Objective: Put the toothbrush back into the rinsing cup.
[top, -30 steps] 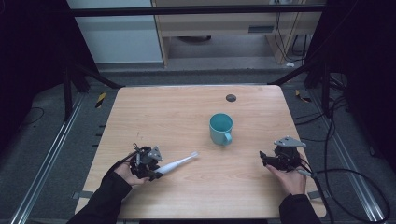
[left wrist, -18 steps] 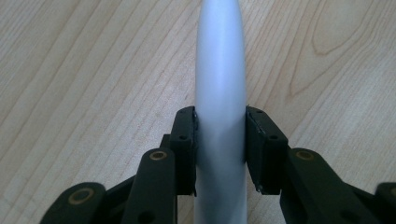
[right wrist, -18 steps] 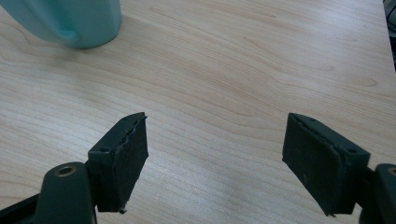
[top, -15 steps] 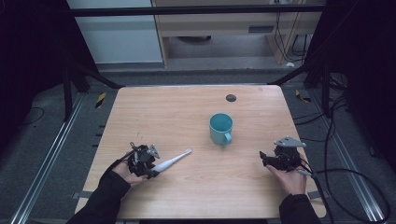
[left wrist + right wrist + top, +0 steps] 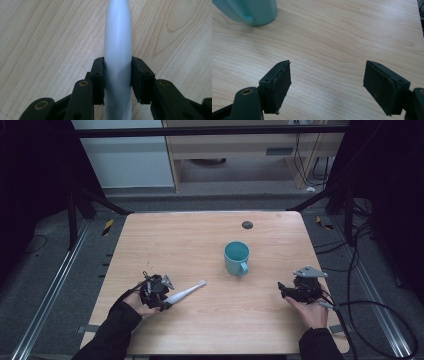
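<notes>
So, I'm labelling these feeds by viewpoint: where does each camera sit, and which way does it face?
High view: above the person's side, looking forward and down on the table; forearms, both hands show.
Left gripper view: rides the left gripper, looking along its fingers, shut on the white toothbrush.
Right gripper view: rides the right gripper, open fingers facing the teal mug.
Shared: toothbrush and mug also show from above.

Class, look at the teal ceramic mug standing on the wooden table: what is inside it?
In the high view, the teal ceramic mug stands upright on the light wooden table; its interior shows only teal wall, seemingly empty. The near rim hides part of the bottom, so anything small there cannot be seen.
</notes>
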A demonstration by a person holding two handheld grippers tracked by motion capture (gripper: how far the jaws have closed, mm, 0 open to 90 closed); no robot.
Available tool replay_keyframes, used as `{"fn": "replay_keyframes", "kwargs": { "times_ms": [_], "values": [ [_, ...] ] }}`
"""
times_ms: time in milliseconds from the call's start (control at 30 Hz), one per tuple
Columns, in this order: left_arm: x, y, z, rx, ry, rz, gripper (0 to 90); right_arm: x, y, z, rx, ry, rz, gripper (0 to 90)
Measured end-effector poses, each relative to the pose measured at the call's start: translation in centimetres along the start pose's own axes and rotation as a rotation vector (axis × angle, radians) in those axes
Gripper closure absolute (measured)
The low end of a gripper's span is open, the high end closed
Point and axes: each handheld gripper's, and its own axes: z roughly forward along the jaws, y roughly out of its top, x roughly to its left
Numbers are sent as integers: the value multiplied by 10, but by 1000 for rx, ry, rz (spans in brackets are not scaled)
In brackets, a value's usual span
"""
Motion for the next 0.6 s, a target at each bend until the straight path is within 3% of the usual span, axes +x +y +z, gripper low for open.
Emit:
{"fn": "replay_keyframes", "kwargs": {
  "times_ms": [233,467,600],
  "values": [
    [1,-2,-1,0,-2,-3,657,0,0,-1,-2,5,5,221],
    [4,-4,-1,-30,-23,-25,661,-4,-2,-1,-4,2,11,221],
    [6,-7,-12,-66,-15,-30,661,-4,-2,-1,-4,2,8,221]
  ]
}}
